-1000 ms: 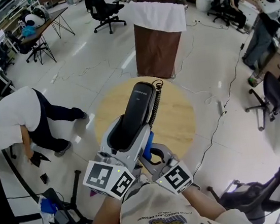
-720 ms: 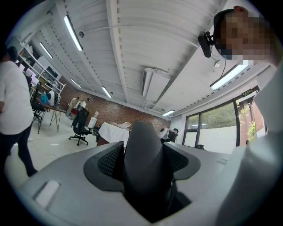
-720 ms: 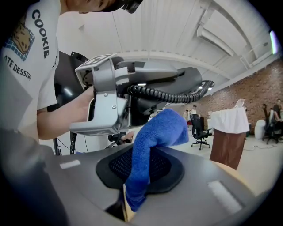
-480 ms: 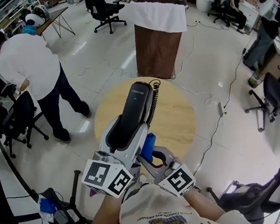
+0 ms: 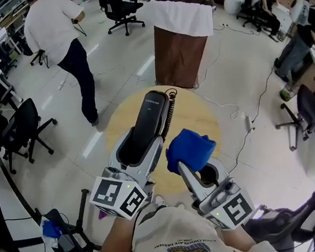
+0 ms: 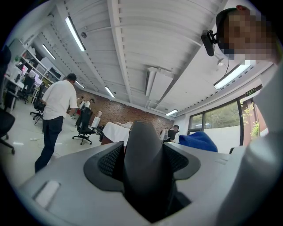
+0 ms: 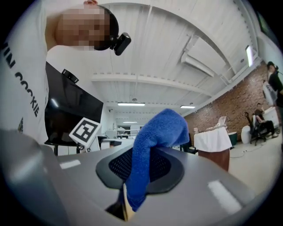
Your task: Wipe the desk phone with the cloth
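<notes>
A black phone handset (image 5: 155,110) is clamped between the jaws of the left tool (image 5: 141,145), over a round wooden surface (image 5: 200,125). Its long axis runs away from the person, the far end leaning slightly right in the head view, with the coiled cord (image 5: 172,118) along its right side. Just beside it, the right tool (image 5: 188,169) pinches a bunched blue cloth (image 5: 190,146)

The room was brightly and evenly lit by ceiling strip lights (image 6: 75,33) and daylight from windows (image 6: 223,119). Pale glare was thrown off the glossy floor (image 5: 145,66). Edges were bent by fisheye distortion, corners were blackened, and the close desk phone (image 6: 141,167) was rendered soft.
</notes>
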`<state>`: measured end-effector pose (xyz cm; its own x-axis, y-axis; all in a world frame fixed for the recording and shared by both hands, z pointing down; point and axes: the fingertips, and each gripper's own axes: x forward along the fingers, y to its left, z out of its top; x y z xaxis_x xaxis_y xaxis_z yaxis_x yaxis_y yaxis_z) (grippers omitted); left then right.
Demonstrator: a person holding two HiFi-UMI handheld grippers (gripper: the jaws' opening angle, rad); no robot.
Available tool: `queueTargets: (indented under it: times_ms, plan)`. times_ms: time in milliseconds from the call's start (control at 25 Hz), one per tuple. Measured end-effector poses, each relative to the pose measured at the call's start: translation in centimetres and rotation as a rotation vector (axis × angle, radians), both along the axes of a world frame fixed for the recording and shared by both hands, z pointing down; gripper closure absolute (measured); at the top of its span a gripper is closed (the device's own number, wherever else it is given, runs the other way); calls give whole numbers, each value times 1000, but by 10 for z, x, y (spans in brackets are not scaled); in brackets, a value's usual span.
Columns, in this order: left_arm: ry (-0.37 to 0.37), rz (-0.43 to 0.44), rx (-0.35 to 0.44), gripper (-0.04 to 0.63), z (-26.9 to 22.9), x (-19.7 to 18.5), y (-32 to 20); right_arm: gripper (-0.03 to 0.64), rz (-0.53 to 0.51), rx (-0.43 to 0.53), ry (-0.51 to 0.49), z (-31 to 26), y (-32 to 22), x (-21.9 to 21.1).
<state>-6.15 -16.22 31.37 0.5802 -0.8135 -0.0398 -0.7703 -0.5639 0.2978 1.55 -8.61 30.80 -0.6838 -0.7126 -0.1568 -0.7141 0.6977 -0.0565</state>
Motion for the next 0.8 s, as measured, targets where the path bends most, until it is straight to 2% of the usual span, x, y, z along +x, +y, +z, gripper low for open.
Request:
queueTargets:
  times_ms: [320, 800]
  plan:
    - [-5, 20, -1, 325, 4, 6, 5, 557, -44, 28, 7, -12, 2, -12]
    - [-6, 56, 3, 325, 4, 20, 21, 557, 63, 92, 68, -30, -41, 25]
